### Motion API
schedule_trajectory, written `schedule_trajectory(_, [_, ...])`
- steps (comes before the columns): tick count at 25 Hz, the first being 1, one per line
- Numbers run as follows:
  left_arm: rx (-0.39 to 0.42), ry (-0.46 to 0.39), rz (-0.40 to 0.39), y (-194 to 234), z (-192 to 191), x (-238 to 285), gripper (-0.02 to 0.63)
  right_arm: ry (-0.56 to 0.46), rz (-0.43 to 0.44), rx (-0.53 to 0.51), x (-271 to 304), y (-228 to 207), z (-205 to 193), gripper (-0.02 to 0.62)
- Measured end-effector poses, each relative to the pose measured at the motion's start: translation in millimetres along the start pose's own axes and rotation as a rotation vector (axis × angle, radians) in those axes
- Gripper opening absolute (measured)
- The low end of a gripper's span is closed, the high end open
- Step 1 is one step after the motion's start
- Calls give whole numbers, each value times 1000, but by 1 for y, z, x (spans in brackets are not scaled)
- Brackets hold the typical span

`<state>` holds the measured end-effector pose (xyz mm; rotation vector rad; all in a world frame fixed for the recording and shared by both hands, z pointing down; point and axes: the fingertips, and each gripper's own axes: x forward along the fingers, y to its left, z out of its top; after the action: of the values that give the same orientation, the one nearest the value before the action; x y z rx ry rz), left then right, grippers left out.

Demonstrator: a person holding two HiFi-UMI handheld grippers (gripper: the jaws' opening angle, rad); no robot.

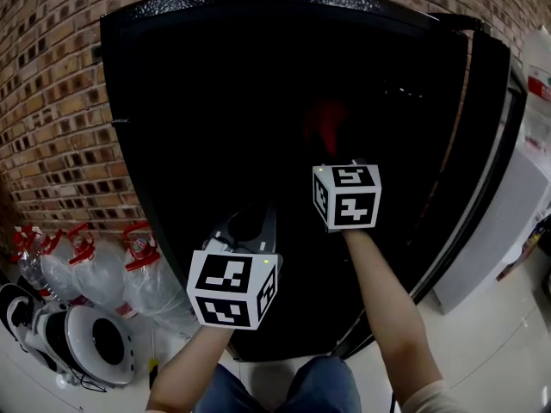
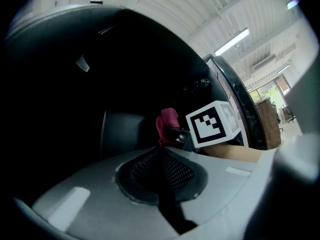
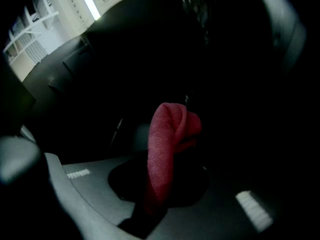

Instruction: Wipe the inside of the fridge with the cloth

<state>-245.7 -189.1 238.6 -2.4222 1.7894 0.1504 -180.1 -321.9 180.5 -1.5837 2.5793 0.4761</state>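
The black fridge [image 1: 215, 76] stands open, and its inside is very dark. A red cloth [image 3: 165, 149] hangs folded from my right gripper [image 3: 150, 204], which is shut on it. That cloth [image 1: 325, 127] shows faintly inside the fridge, above the right gripper [image 1: 337, 157]. In the left gripper view, the cloth [image 2: 167, 121] and the right gripper's marker cube [image 2: 212, 124] lie ahead. My left gripper [image 1: 250, 224] is lower and to the left, pointing into the fridge. Its jaws [image 2: 162, 184] look shut with nothing between them.
The fridge door [image 1: 491, 144] stands open on the right, with a white cabinet [image 1: 516, 222] beyond it. A brick wall [image 1: 52, 101] runs behind. Several red-capped water bottles [image 1: 103, 269] and a white round appliance [image 1: 99, 342] sit on the floor at the lower left.
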Motion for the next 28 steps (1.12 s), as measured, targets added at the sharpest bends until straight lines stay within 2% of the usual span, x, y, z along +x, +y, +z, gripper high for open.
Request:
schedule_trajectory(2, [-3,-10,7,-1,3,-1,12,-28,1,0,-23,4,9,60])
schedule_trajectory(7, [2,-19,-7,-9,8,-5,14,-101,12,95,-81,8,31,60])
schedule_trajectory(13, [31,-18,7,-14,10,-14,14,-143,4,83,-132,11,44,60])
schedule_trajectory(21, [3,10,36,-6,4,-23,14,-188,37,84,-143,21,48,60])
schedule_trajectory(23, [-24,20,48,-3,4,-31,14,-208,105,89,-148,42,50,60])
schedule_trajectory(26, [-70,20,71,3,7,-50,14,-231,306,111,-153,98,50,60])
schedule_trajectory(28, [-74,17,90,6,10,-64,14,-238,413,115,-151,131,47,60])
